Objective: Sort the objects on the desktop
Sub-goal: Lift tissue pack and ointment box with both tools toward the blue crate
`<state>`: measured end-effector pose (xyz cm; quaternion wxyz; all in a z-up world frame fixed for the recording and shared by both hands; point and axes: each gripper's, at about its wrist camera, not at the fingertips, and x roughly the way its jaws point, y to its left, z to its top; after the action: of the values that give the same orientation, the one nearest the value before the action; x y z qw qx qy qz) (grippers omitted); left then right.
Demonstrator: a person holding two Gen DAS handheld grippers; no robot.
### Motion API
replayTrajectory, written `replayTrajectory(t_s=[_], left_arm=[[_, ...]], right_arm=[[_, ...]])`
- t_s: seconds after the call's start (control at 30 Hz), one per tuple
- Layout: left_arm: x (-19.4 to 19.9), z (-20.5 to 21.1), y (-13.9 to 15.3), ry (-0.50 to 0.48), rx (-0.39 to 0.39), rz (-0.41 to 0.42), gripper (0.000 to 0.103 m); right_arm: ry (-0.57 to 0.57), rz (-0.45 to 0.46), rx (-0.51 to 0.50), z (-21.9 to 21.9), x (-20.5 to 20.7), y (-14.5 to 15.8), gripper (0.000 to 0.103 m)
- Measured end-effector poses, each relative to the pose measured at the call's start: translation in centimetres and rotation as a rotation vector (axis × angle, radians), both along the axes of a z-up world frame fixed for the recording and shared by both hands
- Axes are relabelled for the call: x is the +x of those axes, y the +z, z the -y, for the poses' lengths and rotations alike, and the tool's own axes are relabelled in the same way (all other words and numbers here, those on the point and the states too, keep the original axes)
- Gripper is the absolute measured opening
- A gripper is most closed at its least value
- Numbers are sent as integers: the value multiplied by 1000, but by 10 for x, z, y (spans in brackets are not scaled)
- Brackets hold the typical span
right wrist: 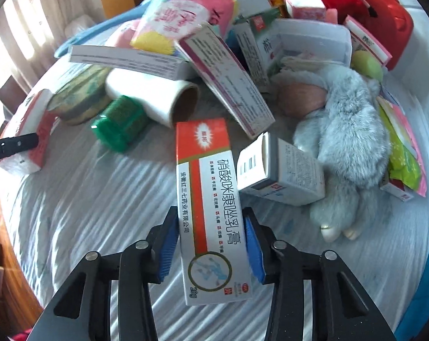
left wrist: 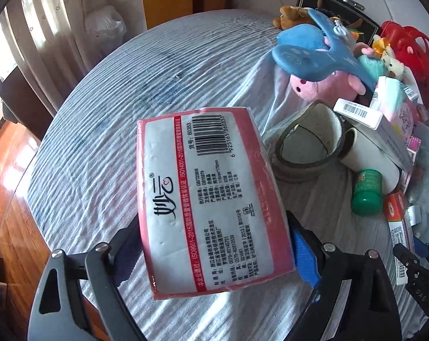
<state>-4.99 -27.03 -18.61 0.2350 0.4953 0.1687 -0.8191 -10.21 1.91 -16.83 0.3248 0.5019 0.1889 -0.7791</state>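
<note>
My left gripper (left wrist: 214, 244) is shut on a red and white tissue pack (left wrist: 211, 196) and holds it above the striped tablecloth (left wrist: 100, 130); the pack also shows at the left edge of the right wrist view (right wrist: 29, 136). My right gripper (right wrist: 211, 244) is shut on a long orange and white ointment box (right wrist: 208, 207), held above the cloth. Its blue pads (right wrist: 254, 250) press the box's sides. Behind it lies a heap of medicine boxes (right wrist: 228, 79), a green jar (right wrist: 118, 122), a white paper roll (right wrist: 157, 99) and a grey plush rabbit (right wrist: 348, 130).
In the left wrist view, plush toys (left wrist: 319, 82), a blue hanger (left wrist: 316, 56), a tape roll (left wrist: 308, 145), a green jar (left wrist: 368, 193) and a red basket (left wrist: 410, 54) crowd the table's right side. The table's left edge drops to a wooden floor (left wrist: 10, 170).
</note>
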Motion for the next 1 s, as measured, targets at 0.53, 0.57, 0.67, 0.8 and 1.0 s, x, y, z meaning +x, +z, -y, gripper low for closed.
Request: replayTrajectory(t_s=[0.53, 0.57, 0.67, 0.8, 1.0], left_arm=[[-12, -98, 133, -202, -133, -322, 90], [-15, -110, 140, -227, -134, -343, 90], [-24, -146, 161, -302, -137, -398, 90], [-36, -197, 190, -406, -145, -470, 90], [-49, -283, 231, -554, -158, -576, 90]], right_arm=[[-80, -350, -258, -69, 25, 161, 42], [-94, -375, -267, -75, 21, 173, 42], [-152, -471, -294, -104, 23, 207, 42], [-232, -592, -315, -147, 28, 247, 42], [-375, -711, -329, -215, 37, 284, 42]])
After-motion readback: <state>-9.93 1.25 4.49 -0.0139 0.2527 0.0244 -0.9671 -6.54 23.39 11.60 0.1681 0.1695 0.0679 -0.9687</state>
